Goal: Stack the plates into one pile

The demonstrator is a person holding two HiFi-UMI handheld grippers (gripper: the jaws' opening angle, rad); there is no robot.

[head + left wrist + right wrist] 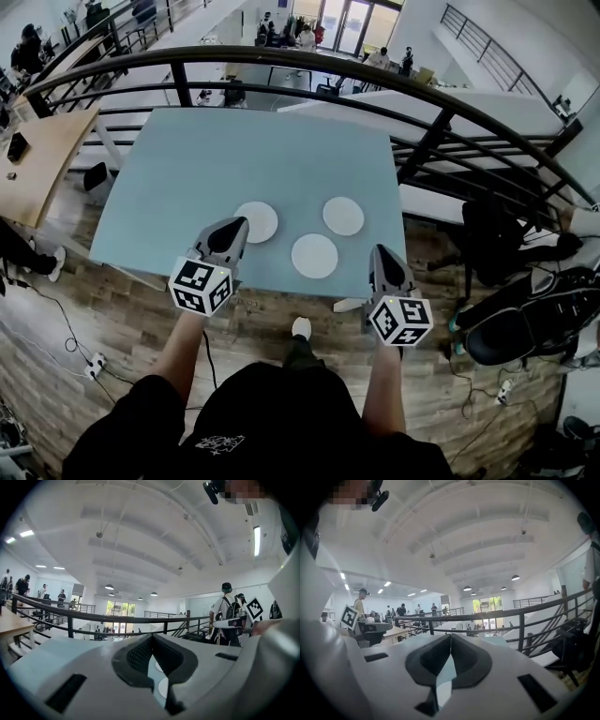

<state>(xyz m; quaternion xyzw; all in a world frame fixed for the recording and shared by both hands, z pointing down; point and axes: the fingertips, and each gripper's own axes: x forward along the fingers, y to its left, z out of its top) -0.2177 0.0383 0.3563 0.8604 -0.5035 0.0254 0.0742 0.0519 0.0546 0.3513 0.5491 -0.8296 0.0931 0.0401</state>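
Observation:
Three white plates lie apart on the light blue table [244, 150]: a left plate [259, 221], a middle plate [314, 256] nearer the front edge, and a right plate [343, 216]. My left gripper [234, 226] is shut and empty, its tip over the near left rim of the left plate. My right gripper [380, 253] is also shut and empty, held at the table's front right, to the right of the middle plate. In the left gripper view the shut jaws [151, 639] frame slivers of two plates [163, 687]. The right gripper view shows its shut jaws [450, 637] and only table surface.
A black curved railing [309, 70] runs behind and to the right of the table. A wooden table [37, 159] stands at the left. Dark bags and a chair [525, 319] sit on the wooden floor at the right, cables [66, 342] at the left.

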